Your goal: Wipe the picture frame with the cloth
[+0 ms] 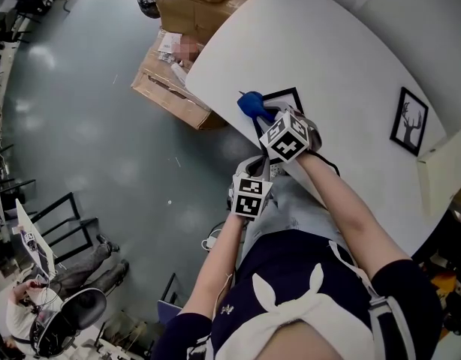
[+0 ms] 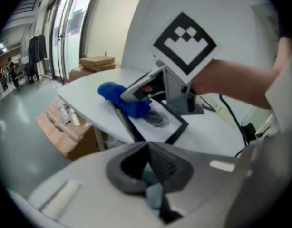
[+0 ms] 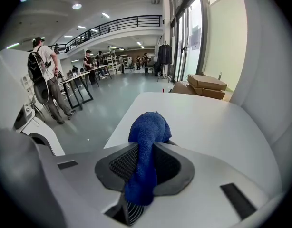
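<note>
White table (image 1: 343, 51) in open hall; cardboard boxes (image 1: 174, 88) on floor beside. Black picture frame (image 1: 287, 100) flat near table edge. Right gripper (image 3: 145, 161) pinching blue cloth (image 3: 147, 129), cloth on frame's end. Left gripper (image 2: 148, 167) pressed together, empty, held off table edge. Second frame (image 1: 408, 121) well apart.

Large open workshop hall, polished grey floor (image 1: 88, 126), mezzanine railing (image 3: 127, 22), ceiling spotlights (image 3: 77, 6), long workbenches (image 3: 82, 80) with standing people (image 3: 43, 65), tall windows (image 3: 186, 42), stacked cardboard boxes (image 1: 167, 100).
</note>
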The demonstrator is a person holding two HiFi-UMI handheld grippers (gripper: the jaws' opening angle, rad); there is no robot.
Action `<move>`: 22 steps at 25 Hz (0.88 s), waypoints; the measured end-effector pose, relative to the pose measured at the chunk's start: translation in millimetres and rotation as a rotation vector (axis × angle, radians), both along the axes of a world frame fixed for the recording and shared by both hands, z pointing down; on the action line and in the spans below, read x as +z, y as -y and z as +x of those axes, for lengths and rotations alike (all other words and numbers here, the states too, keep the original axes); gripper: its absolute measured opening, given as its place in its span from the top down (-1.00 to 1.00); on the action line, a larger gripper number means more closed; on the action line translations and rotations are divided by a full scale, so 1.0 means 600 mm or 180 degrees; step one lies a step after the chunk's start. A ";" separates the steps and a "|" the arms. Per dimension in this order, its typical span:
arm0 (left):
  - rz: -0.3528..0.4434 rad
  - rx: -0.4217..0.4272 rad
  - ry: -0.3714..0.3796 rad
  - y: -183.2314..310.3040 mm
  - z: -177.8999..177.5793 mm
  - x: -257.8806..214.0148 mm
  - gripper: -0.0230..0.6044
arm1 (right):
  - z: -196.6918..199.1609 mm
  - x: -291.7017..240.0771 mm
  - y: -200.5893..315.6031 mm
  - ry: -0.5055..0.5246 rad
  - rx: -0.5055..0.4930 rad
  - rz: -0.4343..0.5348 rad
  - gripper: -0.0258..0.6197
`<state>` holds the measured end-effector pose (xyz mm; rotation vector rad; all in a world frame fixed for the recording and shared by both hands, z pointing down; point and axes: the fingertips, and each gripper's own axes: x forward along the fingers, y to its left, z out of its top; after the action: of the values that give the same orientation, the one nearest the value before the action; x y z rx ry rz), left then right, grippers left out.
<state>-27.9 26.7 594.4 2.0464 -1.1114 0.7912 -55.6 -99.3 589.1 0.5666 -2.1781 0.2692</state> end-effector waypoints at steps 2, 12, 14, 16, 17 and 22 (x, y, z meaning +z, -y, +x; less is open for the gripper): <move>-0.0018 0.0000 -0.0026 0.001 0.000 -0.001 0.92 | -0.004 0.000 0.007 -0.0010 -0.0003 0.0011 0.66; -0.0001 -0.0037 -0.0046 0.004 -0.003 -0.001 0.92 | -0.017 -0.001 0.011 -0.0015 -0.0310 0.0035 0.66; -0.0001 -0.0051 -0.0053 0.005 -0.003 -0.001 0.92 | -0.017 -0.001 0.012 -0.0027 -0.0385 0.0027 0.66; -0.0007 -0.0066 -0.0065 0.006 -0.003 -0.002 0.92 | -0.016 -0.001 0.013 -0.0042 -0.0442 0.0023 0.66; -0.0008 -0.0072 -0.0069 0.006 -0.003 -0.002 0.92 | -0.015 -0.001 0.014 -0.0051 -0.0465 0.0023 0.66; -0.0006 -0.0076 -0.0081 0.006 -0.002 -0.002 0.92 | -0.007 -0.002 0.017 -0.0101 -0.0564 0.0028 0.66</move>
<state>-29.4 23.1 592.9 2.0323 -1.1186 0.7520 -59.7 -109.5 587.7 0.3770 -2.1834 0.1544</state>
